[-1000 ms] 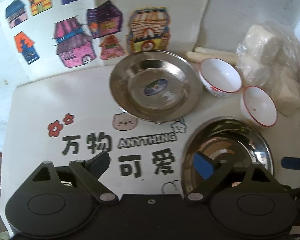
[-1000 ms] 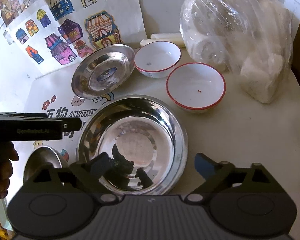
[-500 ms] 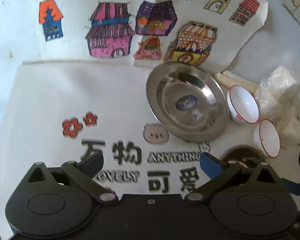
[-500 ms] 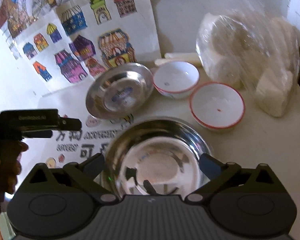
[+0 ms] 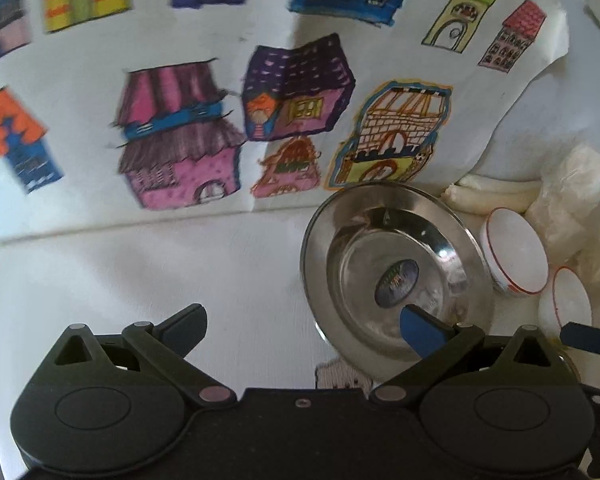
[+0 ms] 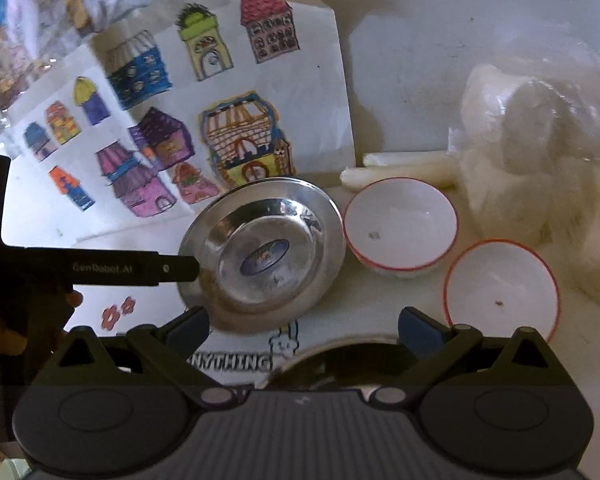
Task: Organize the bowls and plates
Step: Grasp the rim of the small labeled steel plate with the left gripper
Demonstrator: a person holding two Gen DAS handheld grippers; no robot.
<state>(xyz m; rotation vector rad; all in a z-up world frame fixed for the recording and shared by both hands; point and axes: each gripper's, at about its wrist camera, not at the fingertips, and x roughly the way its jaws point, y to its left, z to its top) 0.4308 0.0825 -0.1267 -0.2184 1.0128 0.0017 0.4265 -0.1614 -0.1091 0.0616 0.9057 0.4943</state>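
Both hand-held grippers are empty and spread wide. The left hand-held gripper (image 5: 302, 326) has just been opening to its widest, with nothing between its jaws; its right finger sits over the near rim of the steel plate (image 5: 396, 276), while its left finger hangs over bare white tabletop (image 5: 140, 264). The right hand-held gripper (image 6: 303, 330) is likewise parted and holds nothing. Just ahead of it, between its two fingers, lies that same steel plate (image 6: 262, 258), and the left tool's finger reaches in to the plate's left rim.

Ahead and to the right of the right hand-held gripper stand two white bowls with red rims: the farther bowl (image 6: 400, 226) just beside the plate, the nearer bowl (image 6: 500, 288) right by the right fingertip. A second steel dish (image 6: 324, 354) shows only as a dark rim at the bottom of this view, under the gripper body. Behind the bowls sits a plastic bag (image 6: 540, 152) of white lumps.

Judging by this, the step in hand is the approach to the steel plate, no grasp yet made. The next move calls for the left jaws to straddle the plate's thin rim and close squarely; polished steel may slip, and the neighbouring bowl leaves little room on that side.
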